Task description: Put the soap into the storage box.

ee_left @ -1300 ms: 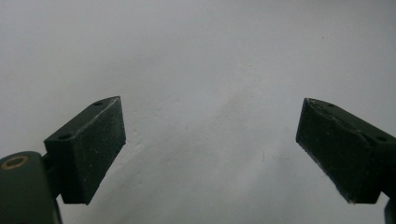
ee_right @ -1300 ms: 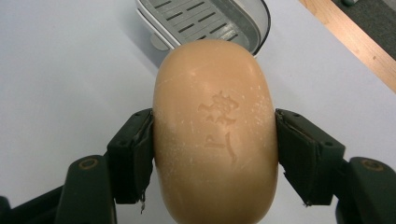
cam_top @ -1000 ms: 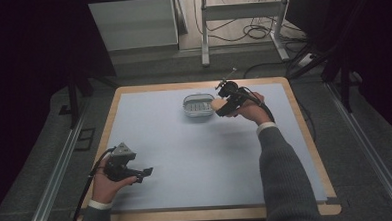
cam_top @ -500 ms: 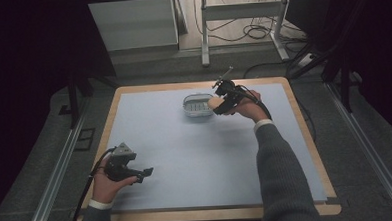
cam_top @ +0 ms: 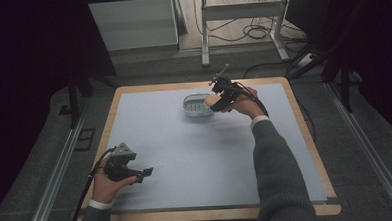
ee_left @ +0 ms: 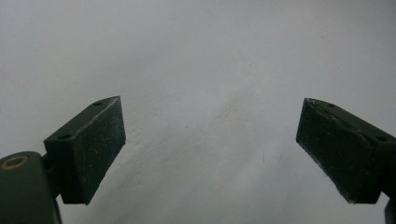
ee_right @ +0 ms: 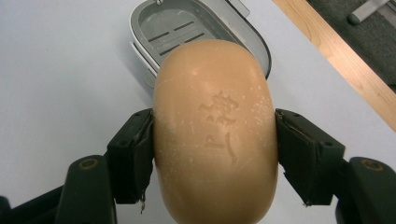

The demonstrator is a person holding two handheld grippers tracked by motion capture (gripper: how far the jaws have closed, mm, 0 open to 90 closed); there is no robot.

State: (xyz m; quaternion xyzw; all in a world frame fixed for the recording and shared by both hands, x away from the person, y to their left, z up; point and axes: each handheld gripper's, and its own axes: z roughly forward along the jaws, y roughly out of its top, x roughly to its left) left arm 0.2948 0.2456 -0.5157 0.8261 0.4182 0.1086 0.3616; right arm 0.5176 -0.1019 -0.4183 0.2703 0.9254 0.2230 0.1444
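Left gripper: low over the near-left part of the blue-grey table mat, held in the person's left hand, cable trailing back off the table edge. In the left gripper view its jaws stand wide apart, nothing between the black pads, bare mat below and ahead. Touches nothing that can be seen.

Centre-far: grey soap dish, oval, slotted floor, sitting on the mat toward the far side. In the right gripper view the soap dish lies just beyond and below the held bar; inside looks bare where visible.

Right gripper: held in the right hand, grey sleeve reaching in from the bottom edge, poised at the right rim of the dish. Jaws clamped on a tan bar of soap, one pad on each long side; stamped mark faces the camera. In the high view the soap shows as a pale lump at the dish's right edge; whether it touches the dish cannot be told.

Wooden table border runs along the right side
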